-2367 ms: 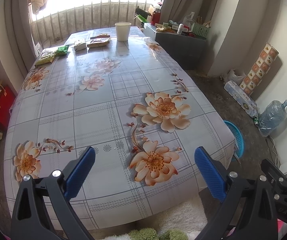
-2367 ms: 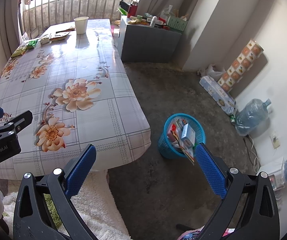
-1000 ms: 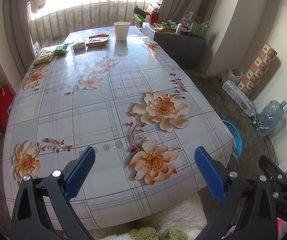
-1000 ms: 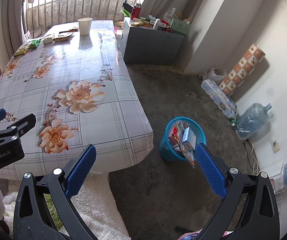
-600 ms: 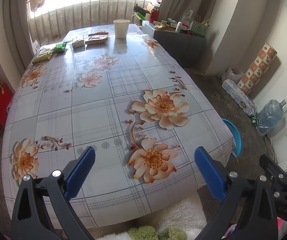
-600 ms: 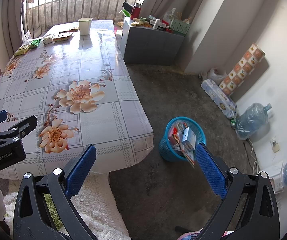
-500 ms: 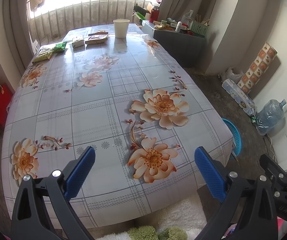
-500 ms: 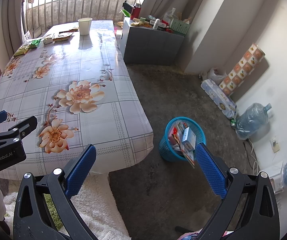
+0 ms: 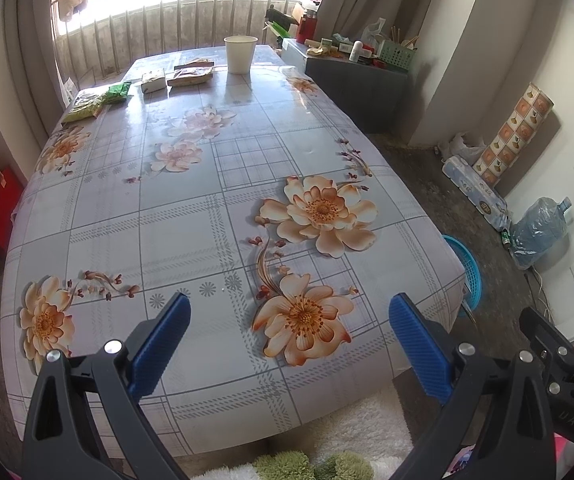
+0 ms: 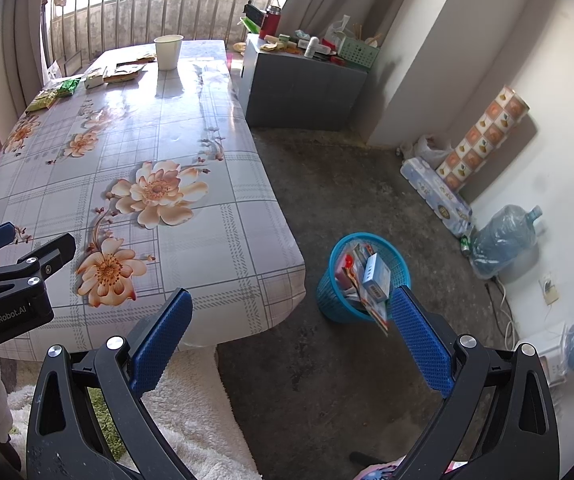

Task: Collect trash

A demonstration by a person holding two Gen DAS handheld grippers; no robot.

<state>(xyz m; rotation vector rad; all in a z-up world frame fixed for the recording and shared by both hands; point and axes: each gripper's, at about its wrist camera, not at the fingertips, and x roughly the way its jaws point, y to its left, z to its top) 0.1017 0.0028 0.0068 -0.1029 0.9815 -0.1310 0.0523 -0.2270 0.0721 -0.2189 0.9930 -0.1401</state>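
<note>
At the far left corner of the table [image 9: 135, 240] lie green snack packets [image 9: 99, 100], then a small white packet [image 9: 153, 81] and a brown wrapper [image 9: 191, 75], with a paper cup [image 9: 240, 54] just right of them. The left gripper [image 9: 287, 332] hangs over the near edge, jaws spread wide, holding nothing. The right gripper [image 10: 291, 336] is likewise wide apart and empty above the floor. Right of the table stands a blue wastebasket [image 10: 363, 280], already stuffed with boxes and wrappers.

blue basket [image 9: 471, 270] mostly hidden behind the table edge [image 9: 453, 280], far wrappers' [image 9: 191, 75] print too small to read
</note>
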